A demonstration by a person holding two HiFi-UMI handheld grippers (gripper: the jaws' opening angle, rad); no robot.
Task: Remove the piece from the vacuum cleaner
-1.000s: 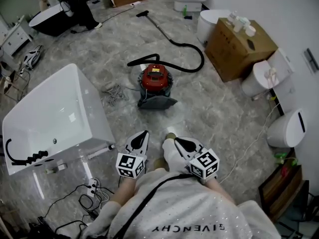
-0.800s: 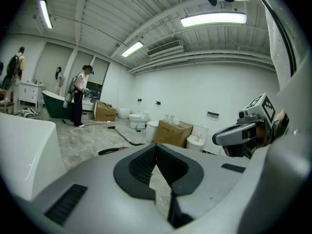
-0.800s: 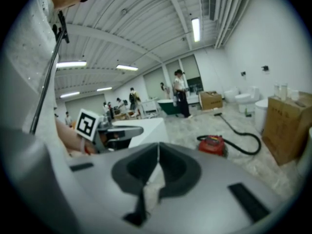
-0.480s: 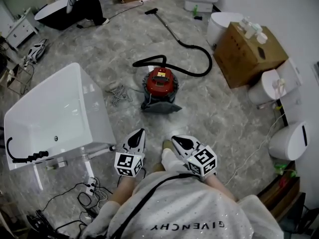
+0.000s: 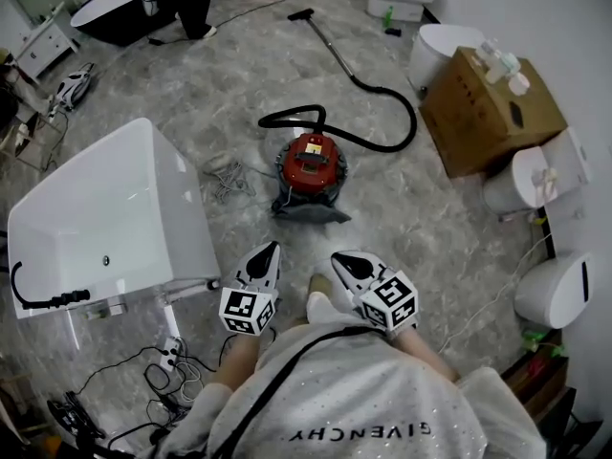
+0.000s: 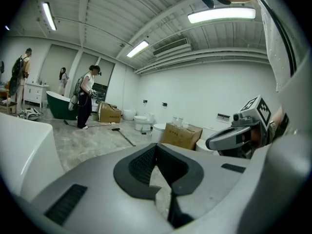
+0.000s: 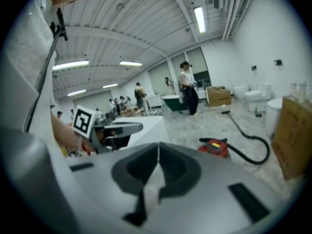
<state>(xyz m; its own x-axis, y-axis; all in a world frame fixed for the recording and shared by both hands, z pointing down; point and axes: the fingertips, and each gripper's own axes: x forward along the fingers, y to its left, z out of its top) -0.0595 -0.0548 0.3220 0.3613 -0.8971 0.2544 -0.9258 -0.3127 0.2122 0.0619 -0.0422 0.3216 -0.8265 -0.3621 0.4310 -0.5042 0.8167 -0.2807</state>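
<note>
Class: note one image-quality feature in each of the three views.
Head view: sharp, evenly lit, soft sheen on the white bathtub. Left gripper view: fisheye bending, dark corners, ceiling lamp blown out. Right gripper view: same fisheye, red vacuum cleaner slightly soft.

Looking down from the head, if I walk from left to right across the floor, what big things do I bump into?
white bathtub → red vacuum cleaner → cardboard box

A red canister vacuum cleaner [image 5: 312, 161], white rectangular bathtub [image 5: 105, 213] and brown cardboard box [image 5: 492, 113] are set on grey marbled floor [image 5: 411, 213].
</note>
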